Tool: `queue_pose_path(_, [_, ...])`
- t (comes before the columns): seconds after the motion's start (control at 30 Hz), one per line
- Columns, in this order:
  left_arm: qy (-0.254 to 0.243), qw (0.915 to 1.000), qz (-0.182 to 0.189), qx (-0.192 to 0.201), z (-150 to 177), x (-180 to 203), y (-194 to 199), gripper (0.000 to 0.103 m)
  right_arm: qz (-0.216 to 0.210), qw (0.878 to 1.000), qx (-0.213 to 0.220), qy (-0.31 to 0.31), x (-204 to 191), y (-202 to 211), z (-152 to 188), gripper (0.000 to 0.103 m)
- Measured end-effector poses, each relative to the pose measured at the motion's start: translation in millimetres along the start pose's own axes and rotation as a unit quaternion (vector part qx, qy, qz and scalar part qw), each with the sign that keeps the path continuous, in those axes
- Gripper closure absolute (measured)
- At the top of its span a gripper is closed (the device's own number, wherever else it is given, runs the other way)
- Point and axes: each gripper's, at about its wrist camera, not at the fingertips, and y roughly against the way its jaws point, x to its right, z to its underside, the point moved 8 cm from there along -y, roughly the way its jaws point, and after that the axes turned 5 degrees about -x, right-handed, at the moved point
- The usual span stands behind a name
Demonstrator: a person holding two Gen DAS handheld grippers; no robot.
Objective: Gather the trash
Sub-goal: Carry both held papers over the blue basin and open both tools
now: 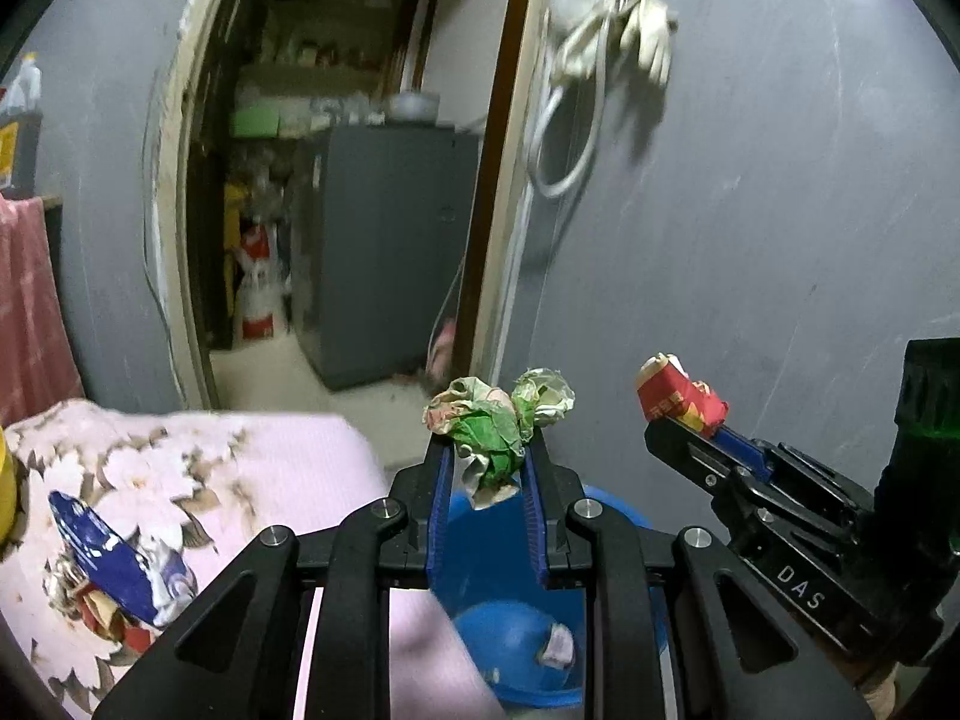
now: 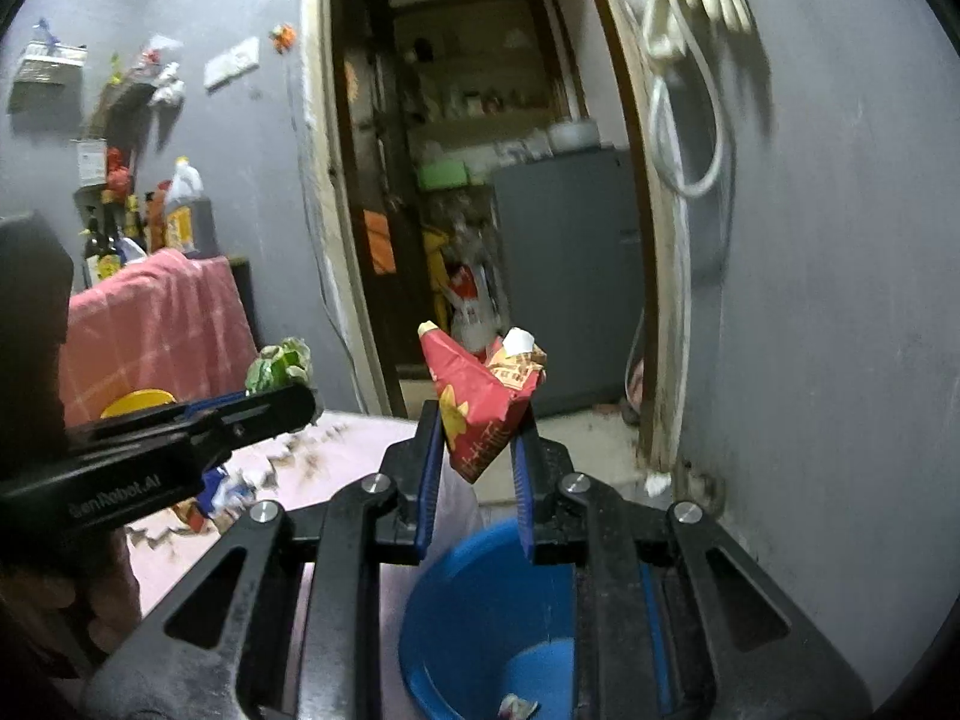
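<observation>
My left gripper (image 1: 487, 450) is shut on a crumpled green and white wrapper (image 1: 498, 420), held above a blue bucket (image 1: 516, 648). That wrapper (image 2: 279, 363) also shows at the left of the right wrist view, in the left gripper (image 2: 300, 399). A crushed red and yellow wrapper (image 2: 483, 396) is clamped in my right gripper (image 2: 477, 438), over the blue bucket (image 2: 480, 618). From the left wrist view, the right gripper (image 1: 681, 417) and its red wrapper (image 1: 678, 390) show at the right. A small scrap (image 1: 558, 645) lies inside the bucket.
A pink flowered bed cover (image 1: 180, 480) carries a blue wrapper (image 1: 108, 552) and other scraps. Ahead is a doorway (image 1: 336, 180) with a grey cabinet (image 1: 390, 240) beyond. A grey wall (image 1: 750, 210) stands at the right with cloth and cable (image 1: 606, 42) hung on it. A pink towel (image 2: 150, 324) hangs at the left.
</observation>
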Motion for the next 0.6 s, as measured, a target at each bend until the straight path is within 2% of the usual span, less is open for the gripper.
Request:
queue_pose_path(0.33, [0.008, 0.9952, -0.006, -0.098, 40, -4, -52, 0.083, 0.01, 0.997, -0.073, -0.039, 29, -38, 46, 0.072])
queue_pose_path(0.4, [0.01, 0.9938, -0.005, -0.11, 45, -5, -58, 0.08, 0.012, 0.995, -0.082, -0.046, 32, -42, 51, 0.072])
queue_pose_path(0.53, [0.017, 0.9911, -0.005, -0.132, 54, -7, -69, 0.065, 0.017, 0.993, -0.102, -0.061, 40, -49, 60, 0.071])
queue_pose_path(0.6, [0.02, 0.9903, -0.005, -0.138, 56, -9, -74, 0.062, 0.019, 0.992, -0.109, -0.065, 42, -52, 63, 0.068])
